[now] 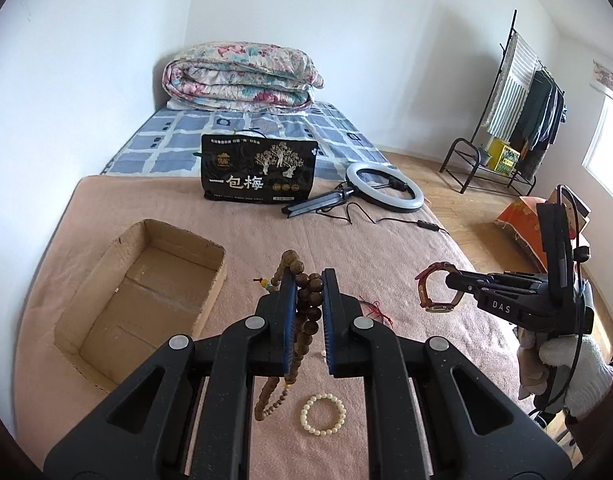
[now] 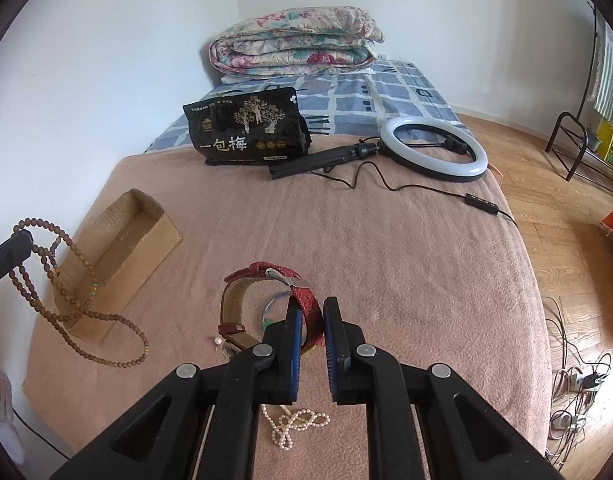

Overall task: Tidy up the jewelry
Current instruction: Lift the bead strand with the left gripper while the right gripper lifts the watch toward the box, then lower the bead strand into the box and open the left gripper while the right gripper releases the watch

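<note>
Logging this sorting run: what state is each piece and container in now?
Left gripper: shut on brown wooden bead string, lifted.
Right gripper: shut on red-strapped wristwatch, lifted.
Open cardboard box: nothing visible inside.
Cream bead bracelet: lying on blanket.
Pearl necklace: lying bunched.

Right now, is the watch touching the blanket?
Apart. The left wrist view shows the watch held in the right gripper, hanging clear above the blanket.

Black plastic left gripper (image 1: 309,280) with blue pads and 4 silver screws; right gripper (image 1: 450,280) marked "DAS", white knit glove (image 1: 574,368).
</note>
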The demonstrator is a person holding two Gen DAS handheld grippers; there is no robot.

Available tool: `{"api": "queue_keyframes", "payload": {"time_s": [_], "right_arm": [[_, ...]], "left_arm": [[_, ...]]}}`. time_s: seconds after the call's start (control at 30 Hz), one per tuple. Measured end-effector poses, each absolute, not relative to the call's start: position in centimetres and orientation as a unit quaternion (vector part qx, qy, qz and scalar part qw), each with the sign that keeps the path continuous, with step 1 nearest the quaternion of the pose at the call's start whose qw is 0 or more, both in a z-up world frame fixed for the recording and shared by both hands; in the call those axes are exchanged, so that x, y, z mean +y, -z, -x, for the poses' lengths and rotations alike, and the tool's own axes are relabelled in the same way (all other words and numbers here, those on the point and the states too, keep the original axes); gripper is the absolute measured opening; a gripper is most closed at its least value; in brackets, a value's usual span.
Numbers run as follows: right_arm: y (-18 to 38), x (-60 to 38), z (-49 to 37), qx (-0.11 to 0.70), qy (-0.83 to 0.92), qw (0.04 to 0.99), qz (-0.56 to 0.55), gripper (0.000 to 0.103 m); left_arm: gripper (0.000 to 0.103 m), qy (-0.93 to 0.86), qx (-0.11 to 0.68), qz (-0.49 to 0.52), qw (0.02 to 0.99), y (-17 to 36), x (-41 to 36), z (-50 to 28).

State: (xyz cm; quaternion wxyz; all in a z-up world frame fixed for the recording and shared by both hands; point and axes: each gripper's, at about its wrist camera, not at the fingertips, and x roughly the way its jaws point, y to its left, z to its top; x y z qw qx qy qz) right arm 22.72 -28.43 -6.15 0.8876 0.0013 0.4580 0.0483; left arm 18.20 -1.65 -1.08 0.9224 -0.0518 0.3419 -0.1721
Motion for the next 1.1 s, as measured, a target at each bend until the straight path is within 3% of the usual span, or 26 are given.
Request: {"api": "queue_keyframes", "payload": {"time_s": [0.57,1.1], "right_arm": [[3.2,-19.0,-23.7,0.443,-0.138,0.886,0.004,0.008],[4.7,-9.5,-27.5,0.450,-0.197,0.870,0.026,0.008]], "left_arm": [[0.010,0.115,0.292,0.076,0.946,-3.7,8.0,-16.6],[0.010,0.078,0.310,0.100,0.942,-0.8,13.9,-20.0]]}}
